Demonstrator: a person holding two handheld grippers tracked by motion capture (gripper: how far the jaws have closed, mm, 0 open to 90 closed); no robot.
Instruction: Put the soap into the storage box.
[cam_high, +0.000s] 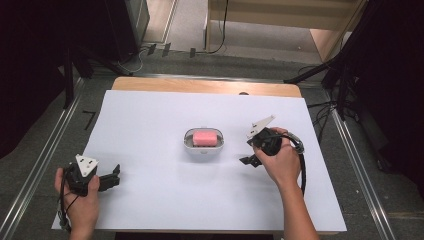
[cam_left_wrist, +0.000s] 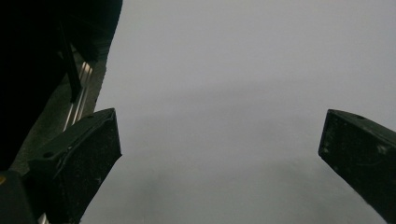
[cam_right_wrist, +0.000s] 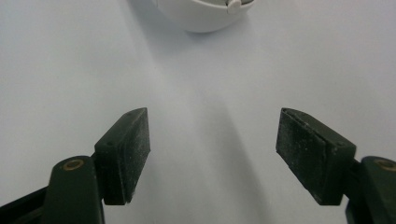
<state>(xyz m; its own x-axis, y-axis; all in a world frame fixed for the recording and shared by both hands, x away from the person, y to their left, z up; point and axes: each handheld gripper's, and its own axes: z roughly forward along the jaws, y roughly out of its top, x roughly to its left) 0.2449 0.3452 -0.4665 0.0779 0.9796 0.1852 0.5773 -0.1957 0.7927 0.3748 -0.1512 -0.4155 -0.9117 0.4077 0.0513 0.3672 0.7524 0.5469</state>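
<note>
Overhead and gripper views of my two hand-held grippers at a table (cam_high: 150, 84) covered by a white sheet (cam_high: 150, 130). No brand, label or writing can be read on any item.

Centre: a small white dish (cam_high: 203, 145) with rounded corners sits on the sheet, holding a pink block (cam_high: 206, 137). In the right gripper view the dish (cam_right_wrist: 205, 16) appears at the top edge, ahead of my jaws.

Right: my right hand (cam_high: 281, 161) holds the right gripper (cam_high: 248, 160) just to the right of the dish and apart from it, forearm entering from the bottom edge. The grey plate points up and away from me; the cable loops around my wrist. In its own view the right gripper (cam_right_wrist: 212, 149) has its jaws spread wide over bare sheet, with nothing between them.

Left: my left hand (cam_high: 80, 192) holds the left gripper (cam_high: 116, 176) near the sheet's near-left corner, well apart from the dish, jaws pointing right. In its own view the left gripper (cam_left_wrist: 219, 140) is likewise spread wide and empty above the sheet.
</note>
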